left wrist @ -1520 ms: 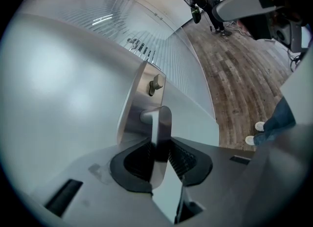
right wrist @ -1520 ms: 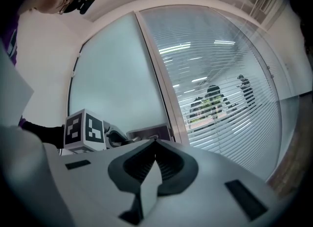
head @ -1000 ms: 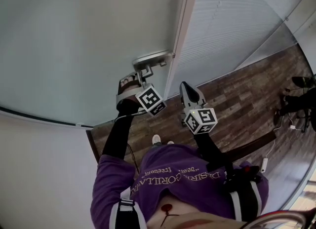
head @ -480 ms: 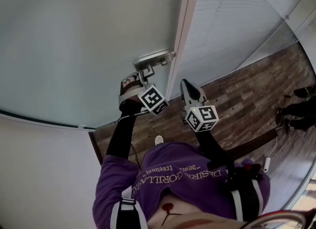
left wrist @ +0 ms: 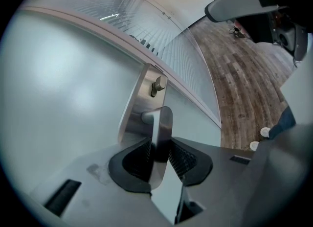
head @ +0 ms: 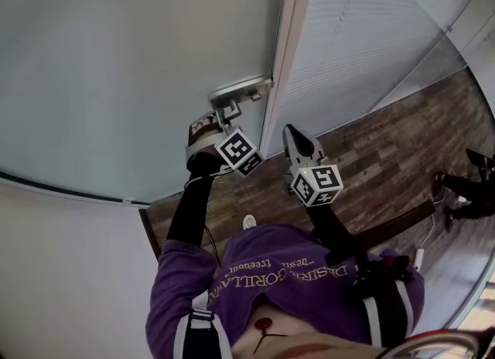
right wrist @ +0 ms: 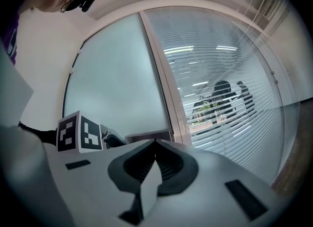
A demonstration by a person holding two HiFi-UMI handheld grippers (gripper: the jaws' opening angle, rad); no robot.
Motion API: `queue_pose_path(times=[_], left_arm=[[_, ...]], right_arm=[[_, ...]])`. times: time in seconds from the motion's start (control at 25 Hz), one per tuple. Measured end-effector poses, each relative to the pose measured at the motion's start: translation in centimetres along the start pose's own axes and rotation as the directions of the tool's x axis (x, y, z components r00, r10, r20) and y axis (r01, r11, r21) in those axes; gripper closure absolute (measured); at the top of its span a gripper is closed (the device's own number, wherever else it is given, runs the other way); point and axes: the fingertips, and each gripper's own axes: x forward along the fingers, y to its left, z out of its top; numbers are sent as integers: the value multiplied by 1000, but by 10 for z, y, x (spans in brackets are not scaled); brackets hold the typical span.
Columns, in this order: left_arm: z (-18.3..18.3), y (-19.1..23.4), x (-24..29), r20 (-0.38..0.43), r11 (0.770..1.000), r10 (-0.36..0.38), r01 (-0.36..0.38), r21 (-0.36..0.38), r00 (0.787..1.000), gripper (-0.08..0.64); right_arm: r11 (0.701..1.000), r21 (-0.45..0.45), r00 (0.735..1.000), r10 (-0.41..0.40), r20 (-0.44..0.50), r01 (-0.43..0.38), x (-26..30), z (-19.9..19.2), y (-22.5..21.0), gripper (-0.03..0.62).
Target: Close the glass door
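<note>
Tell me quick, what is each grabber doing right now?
Left gripper: closed on the door handle.
Right gripper: closed, holding nothing.

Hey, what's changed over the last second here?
Almost nothing. The left gripper stays clamped on the door handle, and the right gripper stays shut and empty beside the glass door. Only a dark figure at the far right has shifted lower in the head view.

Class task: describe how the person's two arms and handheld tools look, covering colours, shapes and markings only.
The grey left tool and grey right tool each carry a white cube with black square markers and have black ribbed pads. Both arms wear long black sleeves under a purple printed top.
</note>
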Motion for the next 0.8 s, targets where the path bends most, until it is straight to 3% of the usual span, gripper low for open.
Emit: queue_pose_path(times=[0.4, 0.8], left_arm=[[1, 6, 3, 12, 997, -27, 28, -74, 1000, 455], [2, 11, 9, 14, 995, -54, 55, -86, 998, 443]], right_arm=[[1000, 3, 1000, -31, -6, 31, -6, 0, -8, 595], [999, 0, 999, -40, -10, 40, -9, 3, -9, 595]])
